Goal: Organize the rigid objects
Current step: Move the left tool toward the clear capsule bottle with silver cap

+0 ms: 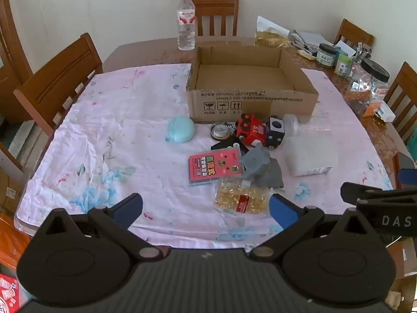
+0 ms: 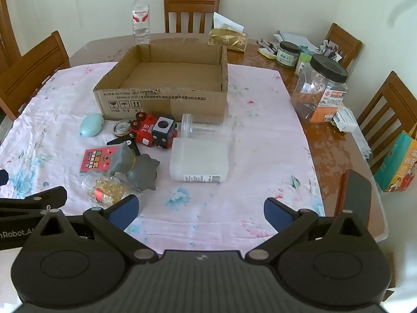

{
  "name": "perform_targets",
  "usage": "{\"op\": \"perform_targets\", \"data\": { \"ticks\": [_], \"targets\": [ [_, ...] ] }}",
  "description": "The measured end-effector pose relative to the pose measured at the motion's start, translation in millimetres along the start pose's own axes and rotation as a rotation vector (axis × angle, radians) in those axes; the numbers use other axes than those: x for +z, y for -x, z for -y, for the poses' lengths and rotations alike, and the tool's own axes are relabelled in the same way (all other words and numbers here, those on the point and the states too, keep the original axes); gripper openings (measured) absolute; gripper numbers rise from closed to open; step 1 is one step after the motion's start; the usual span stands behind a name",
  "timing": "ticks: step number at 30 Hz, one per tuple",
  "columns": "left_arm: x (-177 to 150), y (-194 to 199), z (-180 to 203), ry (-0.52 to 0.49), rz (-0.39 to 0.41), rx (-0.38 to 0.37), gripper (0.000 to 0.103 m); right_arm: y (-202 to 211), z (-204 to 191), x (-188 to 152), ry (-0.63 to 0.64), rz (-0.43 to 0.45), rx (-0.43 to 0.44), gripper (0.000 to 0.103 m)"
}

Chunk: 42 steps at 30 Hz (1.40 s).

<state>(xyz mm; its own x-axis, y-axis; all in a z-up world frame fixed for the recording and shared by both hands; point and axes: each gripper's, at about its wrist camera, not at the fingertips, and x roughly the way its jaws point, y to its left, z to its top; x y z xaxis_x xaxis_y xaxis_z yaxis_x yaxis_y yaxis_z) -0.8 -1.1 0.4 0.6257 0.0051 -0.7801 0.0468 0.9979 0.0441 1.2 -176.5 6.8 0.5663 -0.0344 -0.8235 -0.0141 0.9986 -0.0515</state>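
An empty open cardboard box [image 1: 250, 78] [image 2: 166, 83] stands on the pink floral cloth. In front of it lie a teal oval case [image 1: 180, 129] [image 2: 91, 124], a round tin [image 1: 221, 130], a red toy train [image 1: 250, 130] [image 2: 142, 130], a black cube [image 1: 274, 131] [image 2: 163, 131], a pink card pack [image 1: 214, 166], a grey figurine [image 1: 260, 167] [image 2: 135, 167], a bottle of yellow capsules [image 1: 241, 199] [image 2: 105, 189], a translucent white container [image 1: 308, 156] [image 2: 199, 160] and a clear jar [image 2: 206, 130]. My left gripper [image 1: 206, 208] and right gripper [image 2: 200, 210] are open and empty, near the table's front edge.
A water bottle [image 1: 186, 22] stands behind the box. Jars [image 2: 320, 91], tissue pack [image 2: 228, 39] and clutter fill the table's right side. Wooden chairs [image 1: 60, 78] surround the table. A phone [image 2: 355, 195] lies at the right edge.
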Motion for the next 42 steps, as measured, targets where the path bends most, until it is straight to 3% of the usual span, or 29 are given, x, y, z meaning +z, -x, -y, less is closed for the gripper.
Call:
{"op": "perform_targets", "data": {
  "ticks": [9,18,42],
  "targets": [
    [5,-1,-8,0.029,-0.036,-0.048,0.102,1,5,0,-0.004,0.009,0.005,0.103],
    [5,-2,3,0.013,-0.035,-0.021,0.102,0,6,3,-0.01,0.0,-0.002,0.103],
    [7,-1,3,0.018,-0.035,-0.033,0.102,-2,7,4,-0.009,-0.005,-0.012,0.103]
  ]
}}
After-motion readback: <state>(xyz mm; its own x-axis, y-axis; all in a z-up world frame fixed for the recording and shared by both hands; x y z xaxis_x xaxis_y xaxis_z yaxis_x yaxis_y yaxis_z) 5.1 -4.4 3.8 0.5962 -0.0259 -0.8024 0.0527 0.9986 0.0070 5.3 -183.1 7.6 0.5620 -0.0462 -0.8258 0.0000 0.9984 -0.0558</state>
